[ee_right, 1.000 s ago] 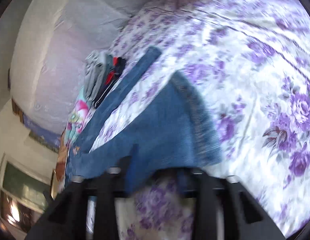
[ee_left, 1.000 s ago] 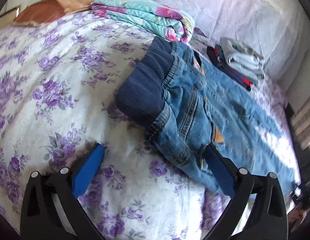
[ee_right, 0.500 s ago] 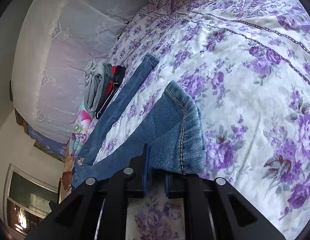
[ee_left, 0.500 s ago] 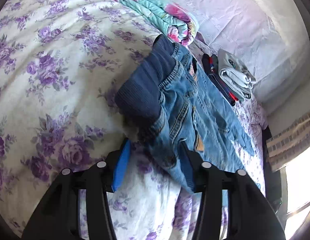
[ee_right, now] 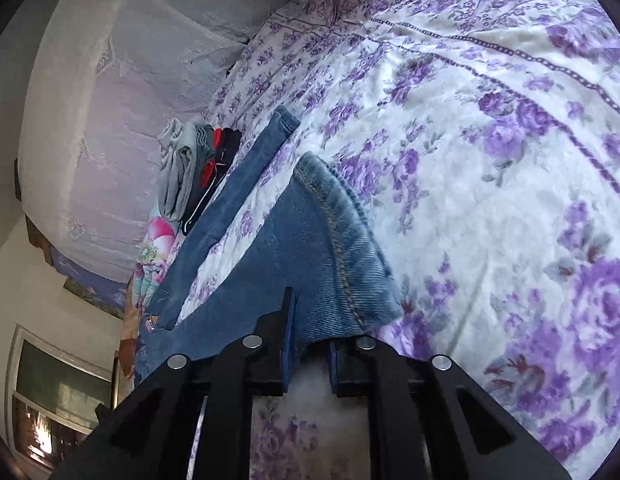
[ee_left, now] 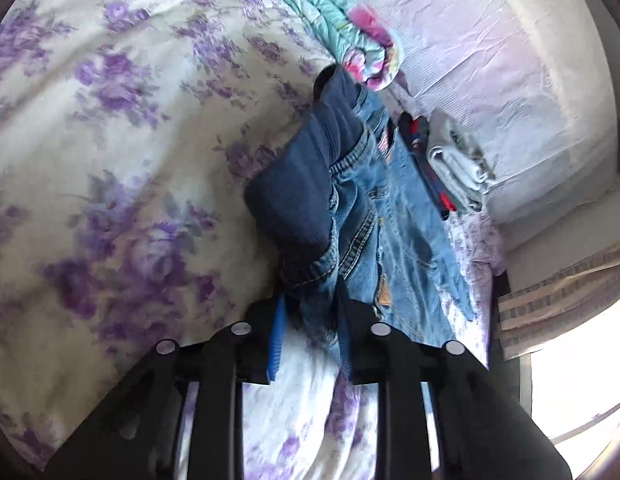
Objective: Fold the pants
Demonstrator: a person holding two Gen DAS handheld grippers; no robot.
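One pair of jeans (ee_left: 394, 216) lies on one bed (ee_left: 121, 128). At two o'clock from it sit one folded grey garment (ee_left: 456, 168), one dark folded garment (ee_left: 420, 148) and, at twelve, one floral blanket (ee_left: 342, 24).

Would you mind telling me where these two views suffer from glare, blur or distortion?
Left wrist view: the window at lower right is blown out white, and the floral bedspread on the left is smeared. Right wrist view: sharper overall, though the fisheye bends the bedspread and the jeans look stretched.

Materials, as seen
Jeans (ee_left: 394, 216): matt denim, ribbed knit waistband. Bedspread (ee_right: 490, 184): soft floral cloth. Gripper fingers (ee_left: 229, 396): matt black plastic.
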